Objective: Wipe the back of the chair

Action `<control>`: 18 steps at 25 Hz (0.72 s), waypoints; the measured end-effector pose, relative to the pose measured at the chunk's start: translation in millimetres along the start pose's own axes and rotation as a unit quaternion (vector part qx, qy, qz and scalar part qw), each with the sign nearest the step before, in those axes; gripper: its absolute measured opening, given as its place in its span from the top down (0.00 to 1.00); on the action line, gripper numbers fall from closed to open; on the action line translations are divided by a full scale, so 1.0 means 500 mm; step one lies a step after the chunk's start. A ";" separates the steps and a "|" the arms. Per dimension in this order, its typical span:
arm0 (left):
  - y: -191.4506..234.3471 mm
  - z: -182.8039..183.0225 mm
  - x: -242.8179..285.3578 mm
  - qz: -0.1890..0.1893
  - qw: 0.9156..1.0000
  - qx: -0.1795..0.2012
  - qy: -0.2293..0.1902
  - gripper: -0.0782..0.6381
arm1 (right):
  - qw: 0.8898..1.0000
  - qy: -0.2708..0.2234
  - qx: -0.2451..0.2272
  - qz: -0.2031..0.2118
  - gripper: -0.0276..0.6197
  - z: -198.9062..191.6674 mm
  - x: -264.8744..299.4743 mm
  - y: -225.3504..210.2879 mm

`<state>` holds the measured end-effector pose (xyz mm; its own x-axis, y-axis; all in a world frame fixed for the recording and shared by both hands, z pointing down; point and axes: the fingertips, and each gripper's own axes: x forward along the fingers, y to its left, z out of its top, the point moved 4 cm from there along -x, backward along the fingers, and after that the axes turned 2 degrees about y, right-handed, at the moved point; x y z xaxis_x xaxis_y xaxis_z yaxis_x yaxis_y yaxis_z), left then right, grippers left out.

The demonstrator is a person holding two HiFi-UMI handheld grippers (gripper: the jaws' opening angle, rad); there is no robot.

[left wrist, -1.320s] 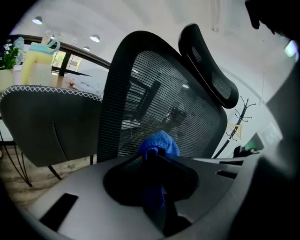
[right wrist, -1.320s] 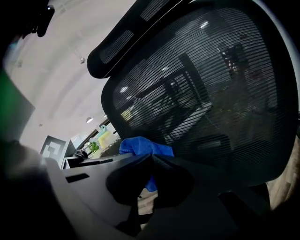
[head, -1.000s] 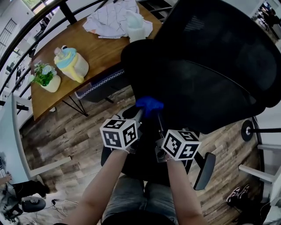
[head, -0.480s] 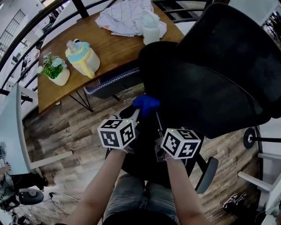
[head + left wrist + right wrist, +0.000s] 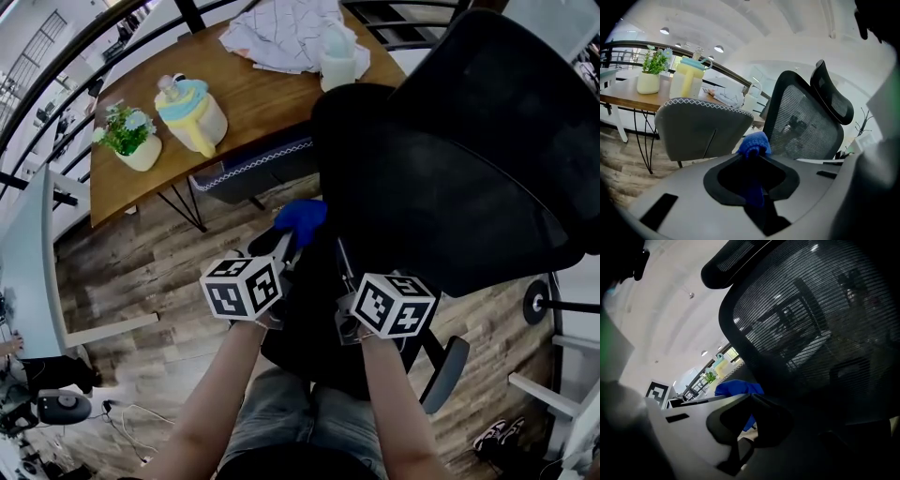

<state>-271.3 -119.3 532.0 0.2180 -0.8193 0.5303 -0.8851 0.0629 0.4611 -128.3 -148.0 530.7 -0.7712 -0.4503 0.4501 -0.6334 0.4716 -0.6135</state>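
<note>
Presently: left tool (image 5: 754,153) was clenched on a blue cloth (image 5: 753,142), close beside the chair back (image 5: 805,123). Right tool (image 5: 749,398) was closed, empty. Risk: the cloth could snag on the mesh and pull free.

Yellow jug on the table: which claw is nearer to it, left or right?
Left. In the head view the left claw, gripping the blue cloth, is below-right of the yellow jug; the right claw is farther right, beside the chair back.
</note>
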 end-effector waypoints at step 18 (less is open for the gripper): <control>-0.160 0.052 -0.097 -0.070 0.996 0.043 -0.040 0.78 | 0.995 -0.094 -0.010 -0.012 0.91 0.087 -0.226 0.005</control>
<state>-221.8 -99.5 451.0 0.3116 -0.8592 0.4058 -0.8813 -0.1016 0.4615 -40.1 -128.9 450.1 -0.7308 -0.5956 0.3335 -0.6547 0.4731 -0.5895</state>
